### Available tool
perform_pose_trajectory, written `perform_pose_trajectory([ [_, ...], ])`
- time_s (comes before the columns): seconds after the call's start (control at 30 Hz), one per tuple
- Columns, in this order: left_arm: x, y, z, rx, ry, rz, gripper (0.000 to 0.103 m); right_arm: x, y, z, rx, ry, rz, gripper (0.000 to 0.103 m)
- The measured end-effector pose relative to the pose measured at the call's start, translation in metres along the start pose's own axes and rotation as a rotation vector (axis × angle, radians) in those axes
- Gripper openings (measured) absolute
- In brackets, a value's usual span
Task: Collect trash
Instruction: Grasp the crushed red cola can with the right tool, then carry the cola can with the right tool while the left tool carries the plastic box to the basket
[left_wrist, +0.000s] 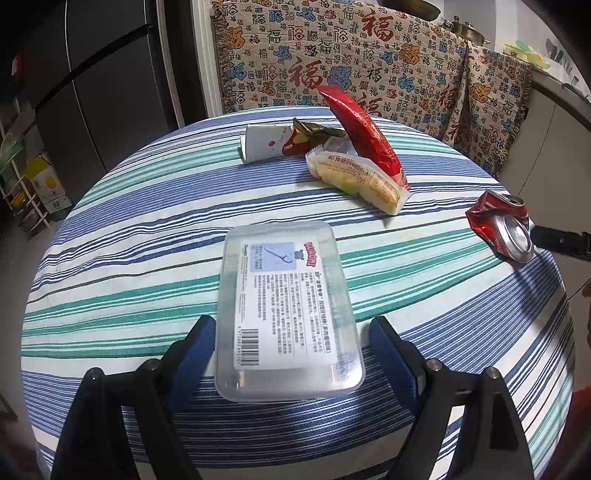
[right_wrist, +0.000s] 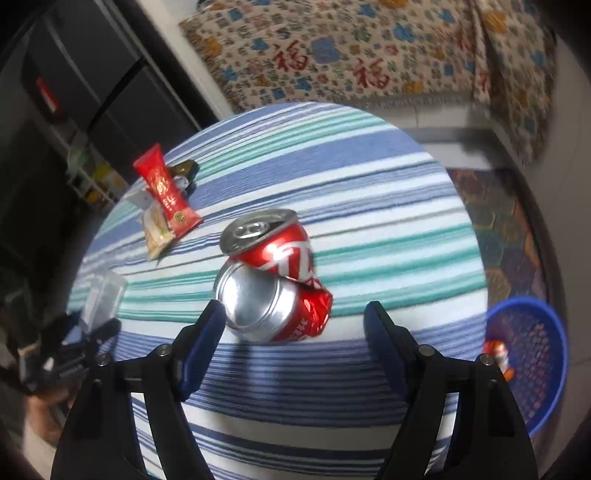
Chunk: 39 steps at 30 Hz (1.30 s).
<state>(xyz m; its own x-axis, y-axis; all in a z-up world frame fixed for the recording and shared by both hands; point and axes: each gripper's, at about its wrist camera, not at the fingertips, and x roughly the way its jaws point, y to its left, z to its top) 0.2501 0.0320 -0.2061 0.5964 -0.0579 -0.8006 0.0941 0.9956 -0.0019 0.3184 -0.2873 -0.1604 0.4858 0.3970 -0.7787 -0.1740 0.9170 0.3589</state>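
Note:
A clear plastic box (left_wrist: 286, 310) with a printed label lies on the striped round table (left_wrist: 129, 240). My left gripper (left_wrist: 293, 328) is open, its fingers on either side of the box's near end, left pad close to it. A crushed red soda can (right_wrist: 271, 280) lies on the table in the right wrist view, and it shows at the table's right edge in the left wrist view (left_wrist: 504, 230). My right gripper (right_wrist: 295, 314) is open, with the can's near end between its fingertips. A red wrapper (left_wrist: 364, 134), a clear snack wrapper (left_wrist: 362, 177) and a white carton (left_wrist: 266, 142) lie at the far side.
A blue mesh basket (right_wrist: 532, 362) with a small piece of trash in it stands on the floor to the right of the table. A patterned cloth (left_wrist: 351, 55) hangs behind the table. A dark fridge (left_wrist: 92, 74) stands at the left.

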Motion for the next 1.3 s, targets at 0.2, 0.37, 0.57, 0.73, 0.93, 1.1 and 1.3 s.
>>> perform_pose_trajectory([
  [0.2,-0.006,0.015,-0.004,-0.046,-0.018,-0.049,0.086,0.024,-0.005,0.020,-0.046,-0.016,-0.010,0.082],
  [0.37,-0.011,0.024,-0.005,-0.066,-0.024,-0.112,0.086,0.032,0.011,0.015,-0.089,0.047,0.048,0.061],
  [0.57,-0.012,0.018,-0.001,-0.050,-0.051,-0.099,0.084,0.033,0.032,0.011,-0.181,0.011,-0.007,0.073],
  [0.73,-0.013,0.012,-0.002,-0.025,-0.070,-0.087,0.062,0.043,0.024,0.014,-0.116,0.026,0.029,0.036],
  [0.93,-0.016,0.011,-0.003,-0.041,-0.080,-0.111,0.062,0.022,0.029,0.010,-0.116,-0.022,0.023,0.033],
  [1.1,-0.027,-0.001,-0.004,-0.057,-0.107,-0.154,0.062,0.006,0.023,0.001,-0.107,-0.038,0.015,0.033],
  [1.3,-0.043,-0.043,-0.005,-0.030,-0.108,-0.222,0.062,-0.031,0.009,-0.009,-0.089,-0.098,0.014,0.033],
])
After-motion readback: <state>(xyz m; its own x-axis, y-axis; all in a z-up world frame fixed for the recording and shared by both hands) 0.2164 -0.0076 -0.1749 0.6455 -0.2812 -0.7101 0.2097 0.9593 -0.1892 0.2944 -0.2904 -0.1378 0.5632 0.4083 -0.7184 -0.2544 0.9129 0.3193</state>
